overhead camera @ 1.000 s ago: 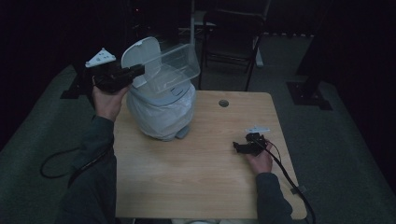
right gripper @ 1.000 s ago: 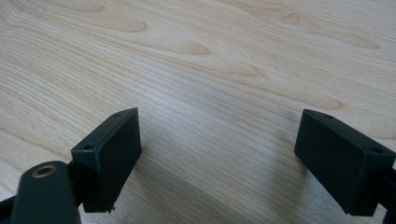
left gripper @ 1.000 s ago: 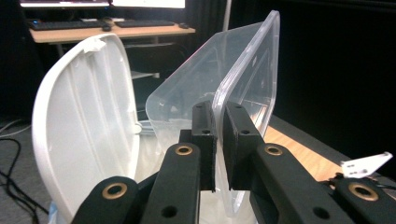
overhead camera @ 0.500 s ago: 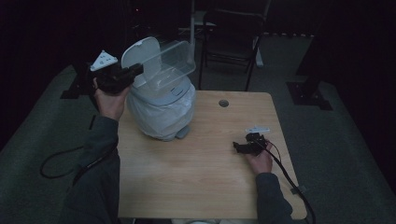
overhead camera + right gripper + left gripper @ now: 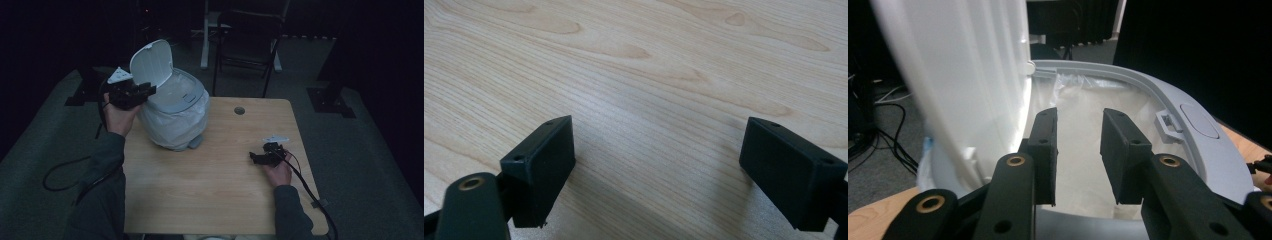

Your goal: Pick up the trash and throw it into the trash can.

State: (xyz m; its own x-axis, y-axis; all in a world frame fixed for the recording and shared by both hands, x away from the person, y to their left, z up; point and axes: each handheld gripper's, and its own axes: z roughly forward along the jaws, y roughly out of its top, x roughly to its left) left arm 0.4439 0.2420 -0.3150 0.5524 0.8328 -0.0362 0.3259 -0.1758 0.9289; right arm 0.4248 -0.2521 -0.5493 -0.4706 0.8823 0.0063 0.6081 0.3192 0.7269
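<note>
A small white bin [image 5: 175, 117] lined with a white bag stands at the table's back left. Its lid [image 5: 150, 62] stands raised, and the grey rim ring [image 5: 189, 94] lies flat on the bin's top. My left gripper [image 5: 146, 92] hovers at the bin's left edge beside the lid. In the left gripper view its jaws [image 5: 1079, 120] have just been opening and stand apart with nothing between them. Beyond them I see the bag liner [image 5: 1083, 95], the ring [image 5: 1193, 130] and the lid [image 5: 958, 75]. My right gripper [image 5: 256, 157] rests open on the table [image 5: 659, 130].
The wooden table [image 5: 215, 195] has a round cable hole [image 5: 239, 110] at its back middle. A dark chair [image 5: 250, 45] stands behind the table. A cable [image 5: 60, 172] loops on the floor at the left.
The grey ring, held tilted up above the bin before, has come down flat onto it. My left gripper has let go of it and sunk a little. The right gripper has stayed still.
</note>
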